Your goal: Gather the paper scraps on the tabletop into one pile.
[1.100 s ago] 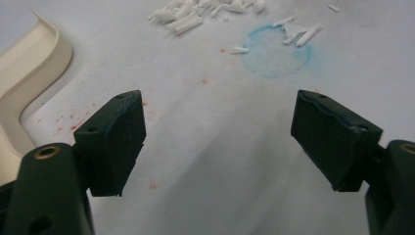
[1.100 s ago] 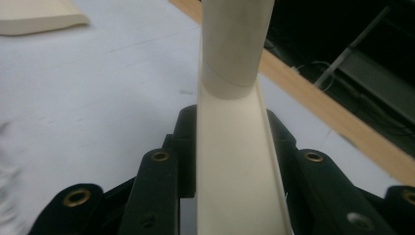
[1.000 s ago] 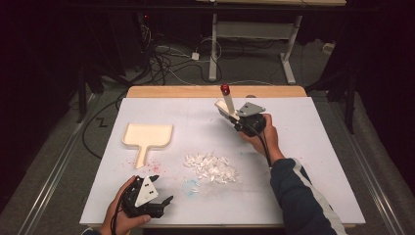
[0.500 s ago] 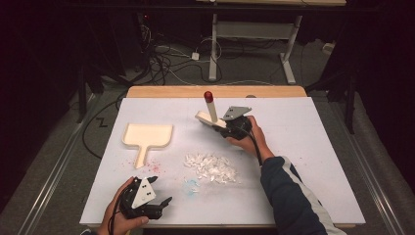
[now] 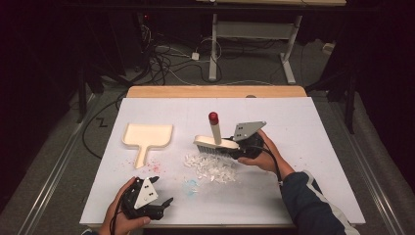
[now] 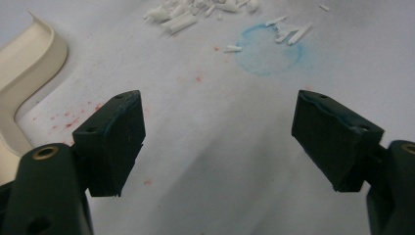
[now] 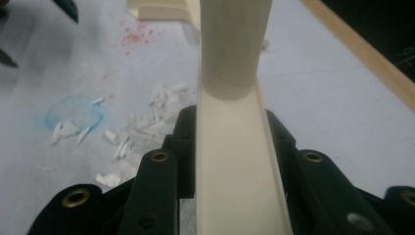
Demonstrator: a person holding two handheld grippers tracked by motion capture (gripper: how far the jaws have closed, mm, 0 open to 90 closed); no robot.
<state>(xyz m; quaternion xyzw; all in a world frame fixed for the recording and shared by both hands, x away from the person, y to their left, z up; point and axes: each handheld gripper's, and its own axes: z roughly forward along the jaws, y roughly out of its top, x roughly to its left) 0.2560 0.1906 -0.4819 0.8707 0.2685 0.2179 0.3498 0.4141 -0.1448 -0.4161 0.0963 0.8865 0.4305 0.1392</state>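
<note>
Now we grip the brush (image 5: pixel 215 142) in our right tool (image 5: pixel 234 147), bristles just behind the paper scraps (image 5: pixel 211 167); left tool (image 5: pixel 164 205) open, empty. Next: sweep scraps toward the dustpan (image 5: pixel 146 137).

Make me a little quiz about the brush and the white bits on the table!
1. True or false: the right gripper is clamped on the brush.
2. Where is the dustpan: A) left of the white scraps, B) in the left gripper, C) on the floor?
3. What colour is the brush handle's tip?

Key: 1 true; 2 A; 3 red.
</note>
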